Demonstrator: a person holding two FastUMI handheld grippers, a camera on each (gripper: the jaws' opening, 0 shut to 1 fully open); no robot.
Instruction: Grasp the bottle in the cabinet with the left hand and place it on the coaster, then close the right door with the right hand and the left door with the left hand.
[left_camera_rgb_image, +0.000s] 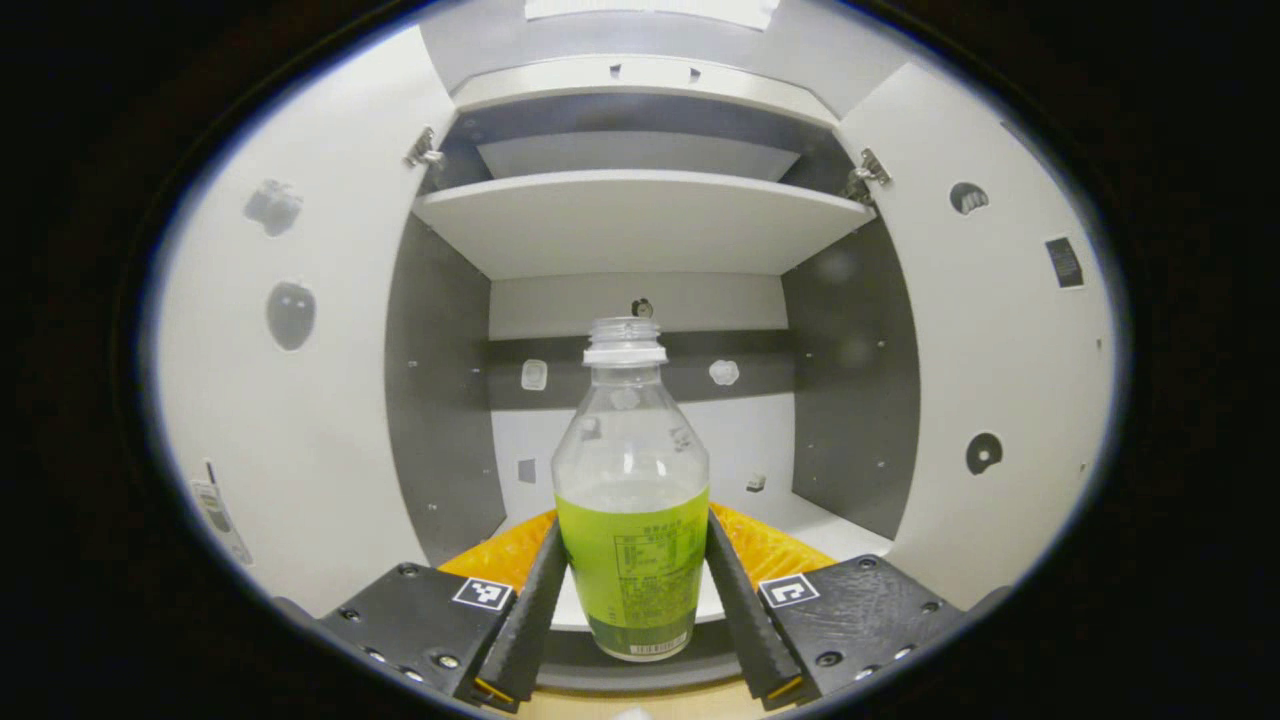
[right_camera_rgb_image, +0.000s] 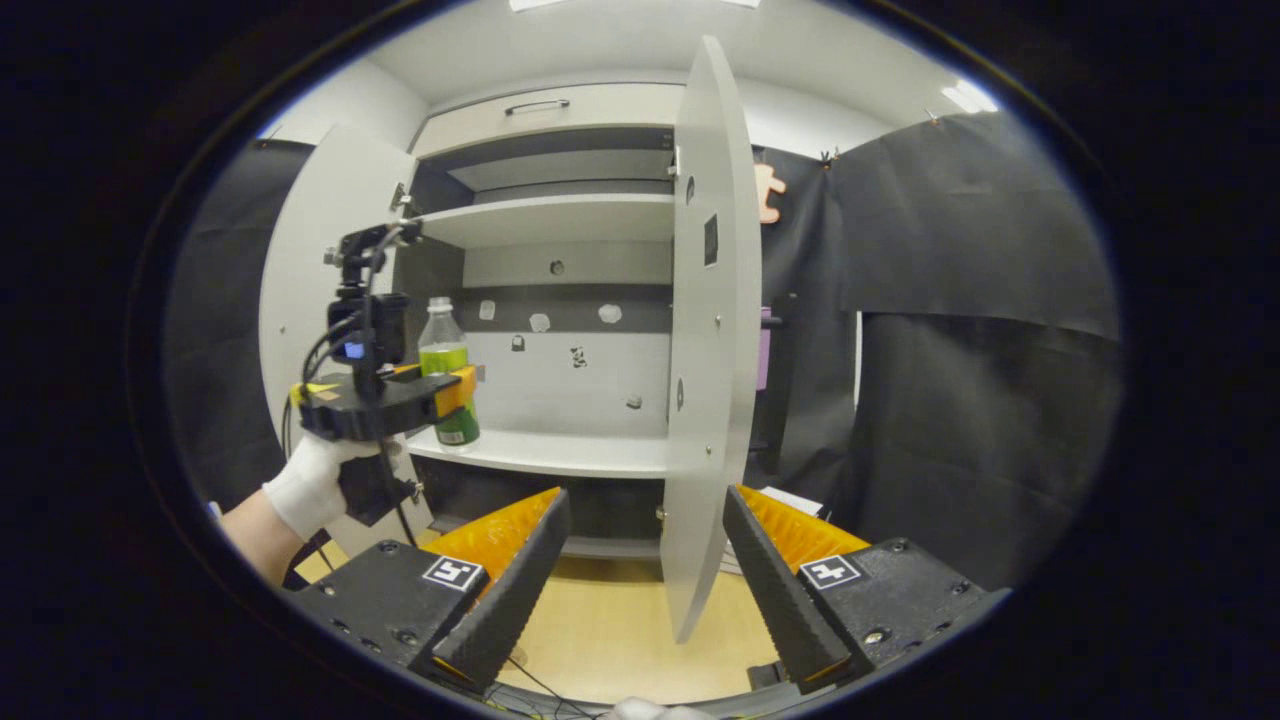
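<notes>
A clear bottle with green drink and a white neck ring stands upright at the front edge of the cabinet's lower shelf. My left gripper is shut on it, one finger pressing each side of the green label. In the right gripper view the same bottle sits in the left gripper, held by a white-gloved hand. Both doors stand wide open: the left door and the right door. My right gripper is open, low in front of the right door's edge.
An upper shelf spans the cabinet above the bottle. Small stickers dot the back wall and doors. A drawer with a handle tops the cabinet. Black cloth hangs to the right. A pale wooden surface lies below.
</notes>
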